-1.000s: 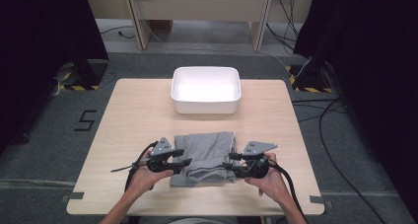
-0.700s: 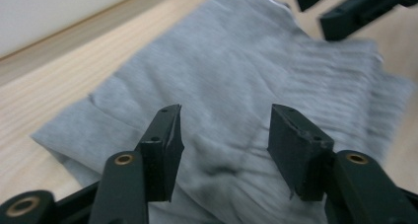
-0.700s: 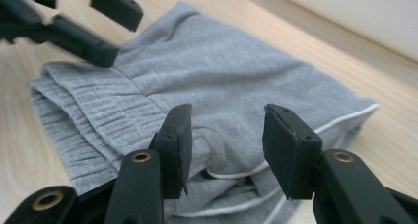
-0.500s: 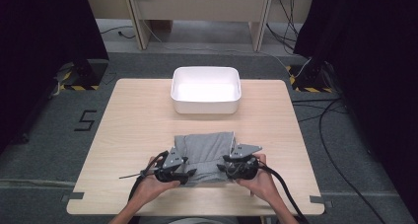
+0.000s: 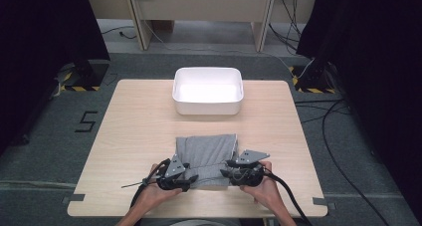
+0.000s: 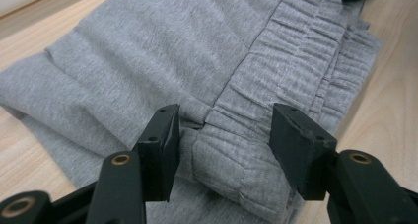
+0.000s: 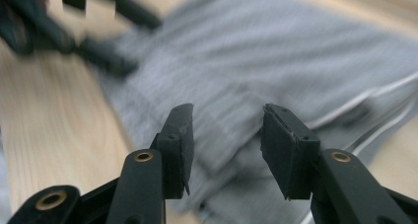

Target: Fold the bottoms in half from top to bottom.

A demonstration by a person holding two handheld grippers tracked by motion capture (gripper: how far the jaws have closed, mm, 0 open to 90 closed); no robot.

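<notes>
A folded grey garment (image 5: pixel 206 151) lies on the near half of the wooden table (image 5: pixel 139 121). My left gripper (image 5: pixel 191 178) is at its near left corner and my right gripper (image 5: pixel 225 174) at its near right edge, both low on the cloth. In the left gripper view the jaws (image 6: pixel 224 135) stand apart around a bunched piece of the elastic waistband (image 6: pixel 296 41); they have just been opening. In the right gripper view the jaws (image 7: pixel 226 145) straddle a fold of the blurred grey cloth (image 7: pixel 276 51) without pressing it; they too have just been opening.
A white rectangular bin (image 5: pixel 208 91) stands at the table's far middle. Cables trail from both grippers toward the near edge. Beyond the table are a grey floor, dark curtains and stands with yellow-black tape.
Both hands have come down and inward onto the near edge of the garment. The left gripper moved right, from beside the cloth onto its corner.
</notes>
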